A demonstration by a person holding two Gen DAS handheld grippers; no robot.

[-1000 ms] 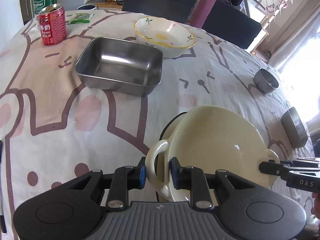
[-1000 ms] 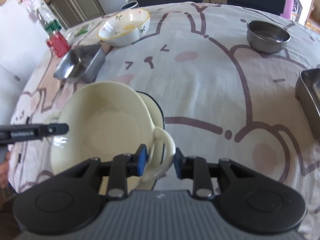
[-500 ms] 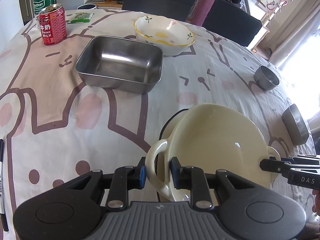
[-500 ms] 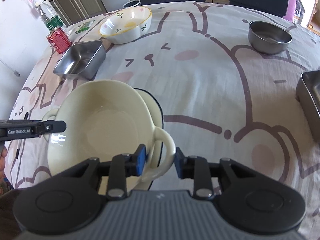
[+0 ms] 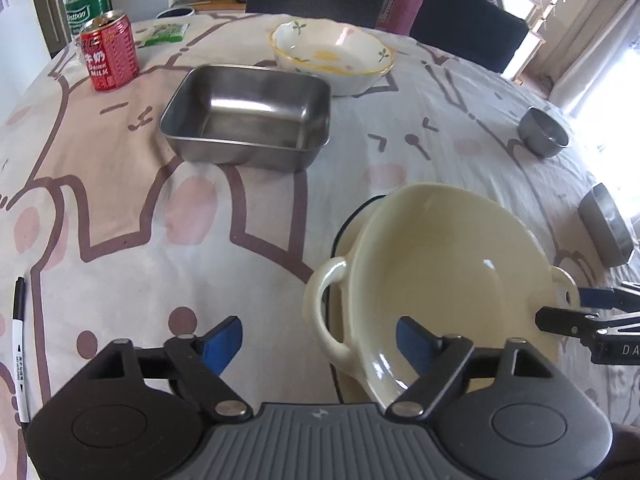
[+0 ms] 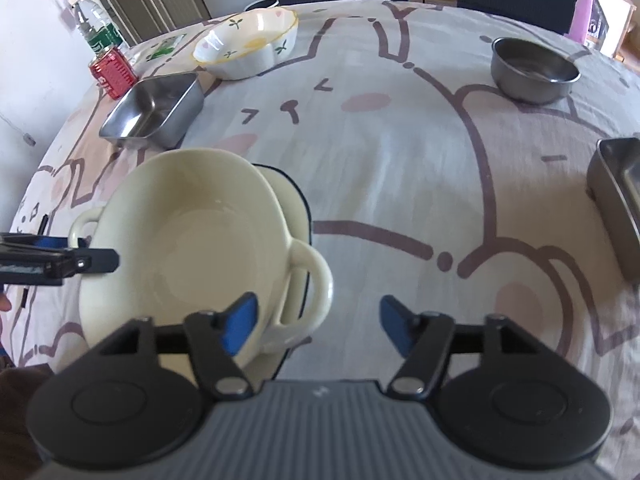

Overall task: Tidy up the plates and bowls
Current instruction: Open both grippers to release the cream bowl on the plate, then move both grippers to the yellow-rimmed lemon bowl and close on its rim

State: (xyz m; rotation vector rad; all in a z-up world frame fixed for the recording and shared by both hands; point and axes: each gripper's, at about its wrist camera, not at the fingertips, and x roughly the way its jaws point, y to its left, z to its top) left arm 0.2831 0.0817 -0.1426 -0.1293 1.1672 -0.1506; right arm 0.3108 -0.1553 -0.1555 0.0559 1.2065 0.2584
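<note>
The cream two-handled bowl sits nested on a dark-rimmed plate on the tablecloth. Left gripper and right gripper both stand spread, each straddling a handle, gripping nothing. Stacking step appears complete; next calls for withdrawing clear, then fetching the floral bowl.

Two-handled bowl: set on a plate, nearest the cameras.
Tray: placed behind the bowl, to its left.
Flowered bowl: placed just behind the tray.
Can: stood left of the tray.
</note>
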